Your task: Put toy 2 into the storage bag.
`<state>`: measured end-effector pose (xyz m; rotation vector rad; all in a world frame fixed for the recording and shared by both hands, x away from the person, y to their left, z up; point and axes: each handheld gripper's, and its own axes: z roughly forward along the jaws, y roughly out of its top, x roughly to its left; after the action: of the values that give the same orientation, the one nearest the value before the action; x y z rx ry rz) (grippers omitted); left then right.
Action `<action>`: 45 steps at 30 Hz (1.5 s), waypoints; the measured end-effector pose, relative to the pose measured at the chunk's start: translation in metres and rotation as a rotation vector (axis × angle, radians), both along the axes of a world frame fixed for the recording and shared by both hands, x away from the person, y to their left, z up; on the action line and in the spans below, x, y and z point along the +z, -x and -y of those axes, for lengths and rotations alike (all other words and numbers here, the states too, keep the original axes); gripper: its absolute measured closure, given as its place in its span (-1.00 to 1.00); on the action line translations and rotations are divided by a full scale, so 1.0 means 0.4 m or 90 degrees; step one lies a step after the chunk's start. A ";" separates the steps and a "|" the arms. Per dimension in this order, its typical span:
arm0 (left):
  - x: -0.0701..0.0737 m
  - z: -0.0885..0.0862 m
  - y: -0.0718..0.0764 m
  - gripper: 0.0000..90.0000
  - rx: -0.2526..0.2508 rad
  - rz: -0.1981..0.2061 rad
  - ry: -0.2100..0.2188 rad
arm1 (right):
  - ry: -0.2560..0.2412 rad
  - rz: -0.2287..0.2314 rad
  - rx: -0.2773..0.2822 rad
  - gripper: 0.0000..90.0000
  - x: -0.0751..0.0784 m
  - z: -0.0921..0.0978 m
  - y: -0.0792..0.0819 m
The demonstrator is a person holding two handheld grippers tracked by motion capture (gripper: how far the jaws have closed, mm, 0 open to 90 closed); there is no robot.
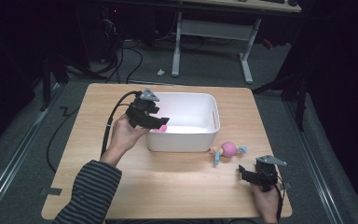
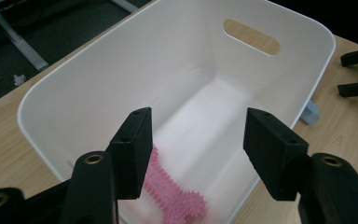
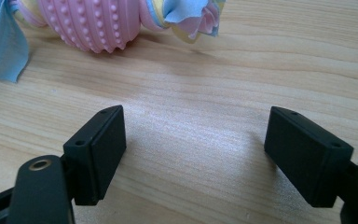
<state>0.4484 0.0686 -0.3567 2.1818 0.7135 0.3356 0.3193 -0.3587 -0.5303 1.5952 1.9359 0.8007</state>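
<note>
Left gripper (image 2: 196,154): held over the near left corner of the white tub (image 1: 212,105), jaws wide apart with nothing between them.
Pink chew toy (image 2: 175,196): lies on the floor of the tub, below and just behind the left gripper's left jaw; its knobbly end shows between the two jaws, touching neither.
White tub: open-topped, a slot handle in the far end wall straight ahead of the left gripper.
Right gripper (image 1: 251,174): low over the table (image 1: 168,182) at its near right corner, jaws spread wide and empty, bare wood between them.
Ball toy (image 3: 98,23): a pink ribbed ball with blue and yellow cloth ends, lying on the table ahead of the right gripper and to the left of its jaws, apart from them, just outside the tub.
</note>
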 end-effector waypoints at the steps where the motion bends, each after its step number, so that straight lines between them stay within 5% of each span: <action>1: 0.001 -0.010 0.007 -0.07 0.003 0.007 0.002 | -0.002 -0.001 -0.001 -0.54 0.000 0.000 0.000; 9: -0.001 -0.091 0.040 -0.08 0.044 0.017 0.039 | 0.000 -0.001 0.002 -0.54 0.000 -0.001 -0.001; 20: -0.012 -0.165 0.086 -0.11 0.073 0.027 0.052 | 0.000 -0.001 0.002 -0.54 0.000 -0.001 -0.001; 45: -0.149 -0.295 0.135 -0.12 0.159 -0.010 0.100 | 0.000 -0.001 0.001 -0.54 0.000 -0.001 -0.001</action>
<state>0.3943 0.1866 -0.4163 1.9525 0.9913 0.3764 0.3198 -0.3581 -0.5302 1.5942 1.9386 0.8000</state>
